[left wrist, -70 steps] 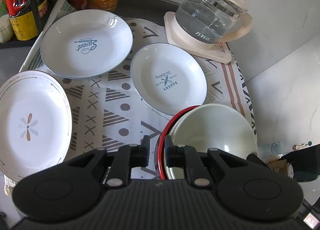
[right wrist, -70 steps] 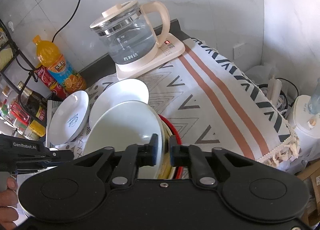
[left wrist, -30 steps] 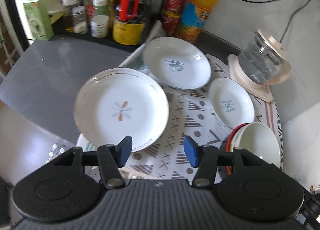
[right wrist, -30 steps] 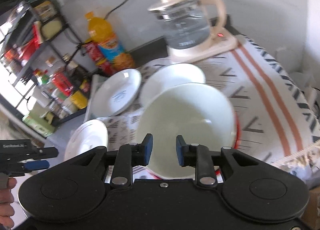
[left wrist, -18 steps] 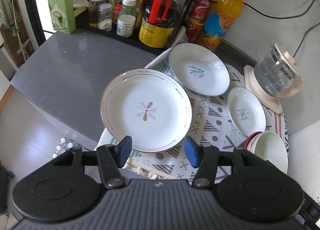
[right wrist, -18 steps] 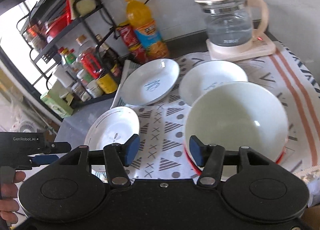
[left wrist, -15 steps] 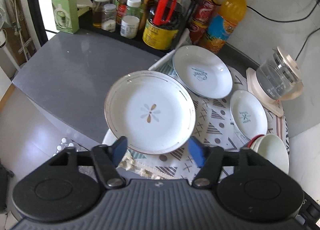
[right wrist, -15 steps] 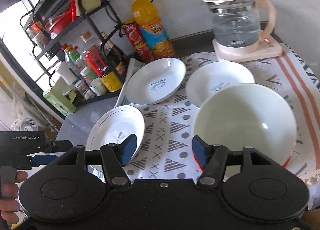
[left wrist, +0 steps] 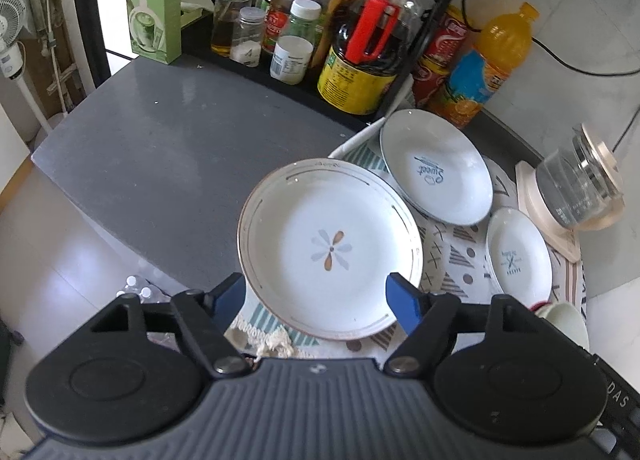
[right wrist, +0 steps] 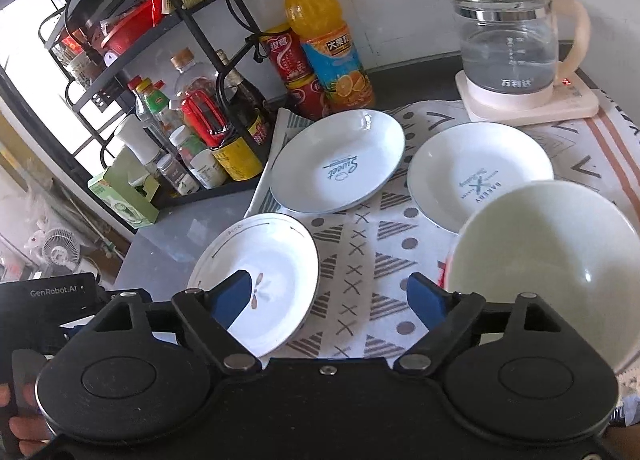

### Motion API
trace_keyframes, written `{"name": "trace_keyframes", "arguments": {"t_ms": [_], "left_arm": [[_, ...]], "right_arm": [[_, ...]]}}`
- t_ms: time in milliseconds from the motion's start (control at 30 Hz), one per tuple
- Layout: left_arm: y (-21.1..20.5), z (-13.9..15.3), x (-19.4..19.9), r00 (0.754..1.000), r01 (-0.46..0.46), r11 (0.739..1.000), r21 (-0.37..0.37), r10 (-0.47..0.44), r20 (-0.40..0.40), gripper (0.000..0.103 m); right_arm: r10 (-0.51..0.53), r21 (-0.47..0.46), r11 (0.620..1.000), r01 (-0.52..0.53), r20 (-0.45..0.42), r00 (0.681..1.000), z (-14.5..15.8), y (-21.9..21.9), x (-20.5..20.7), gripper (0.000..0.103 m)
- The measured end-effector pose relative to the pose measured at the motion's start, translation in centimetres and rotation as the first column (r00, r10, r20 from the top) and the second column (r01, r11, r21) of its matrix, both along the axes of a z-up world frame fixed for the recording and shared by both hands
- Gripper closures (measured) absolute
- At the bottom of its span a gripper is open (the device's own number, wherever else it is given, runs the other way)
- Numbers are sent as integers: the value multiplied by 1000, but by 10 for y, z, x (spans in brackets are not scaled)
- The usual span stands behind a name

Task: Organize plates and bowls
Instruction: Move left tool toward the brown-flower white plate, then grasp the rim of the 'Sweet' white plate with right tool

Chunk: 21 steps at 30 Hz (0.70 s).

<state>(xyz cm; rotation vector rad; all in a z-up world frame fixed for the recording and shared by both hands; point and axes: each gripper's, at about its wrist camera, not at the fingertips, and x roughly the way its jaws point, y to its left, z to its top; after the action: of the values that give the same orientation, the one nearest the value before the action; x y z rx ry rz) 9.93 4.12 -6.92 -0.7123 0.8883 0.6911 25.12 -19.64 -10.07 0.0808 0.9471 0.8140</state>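
Observation:
Three white plates lie apart on the patterned cloth [right wrist: 352, 244]: a flower plate [left wrist: 330, 248] [right wrist: 260, 280] at the near left, a "Sweet" plate [left wrist: 436, 172] [right wrist: 338, 160] behind it, and a "Bakery" plate [left wrist: 518, 254] [right wrist: 480, 176] to the right. A pale bowl [right wrist: 540, 272] [left wrist: 566, 322] sits stacked in a red-rimmed bowl at the near right. My left gripper [left wrist: 318, 298] is open and empty, held above the flower plate's near edge. My right gripper [right wrist: 334, 296] is open and empty, above the cloth between the flower plate and the bowl.
A glass kettle [right wrist: 508, 48] [left wrist: 576, 188] on its base stands at the back right. An orange juice bottle [right wrist: 328, 40], red cans [right wrist: 288, 56] and a rack of condiment bottles [left wrist: 360, 44] line the back left. The grey counter [left wrist: 168, 164] extends left of the cloth.
Both grippers were shut at the bowl stack, then opened and pulled back and up from it. The left one swung over to the flower plate. The bowls stay stacked.

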Motion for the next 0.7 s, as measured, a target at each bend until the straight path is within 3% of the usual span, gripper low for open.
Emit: {"name": "trace_keyframes", "arguments": {"t_ms": [333, 700], "left_arm": [[47, -19, 37, 999, 35, 999, -29, -35, 28, 28], [101, -31, 100, 991, 127, 992, -14, -126, 53, 28]], "right_arm": [[-23, -25, 999, 24, 27, 999, -3, 45, 26, 18], [-137, -16, 990, 137, -24, 990, -18, 86, 65, 19]]}}
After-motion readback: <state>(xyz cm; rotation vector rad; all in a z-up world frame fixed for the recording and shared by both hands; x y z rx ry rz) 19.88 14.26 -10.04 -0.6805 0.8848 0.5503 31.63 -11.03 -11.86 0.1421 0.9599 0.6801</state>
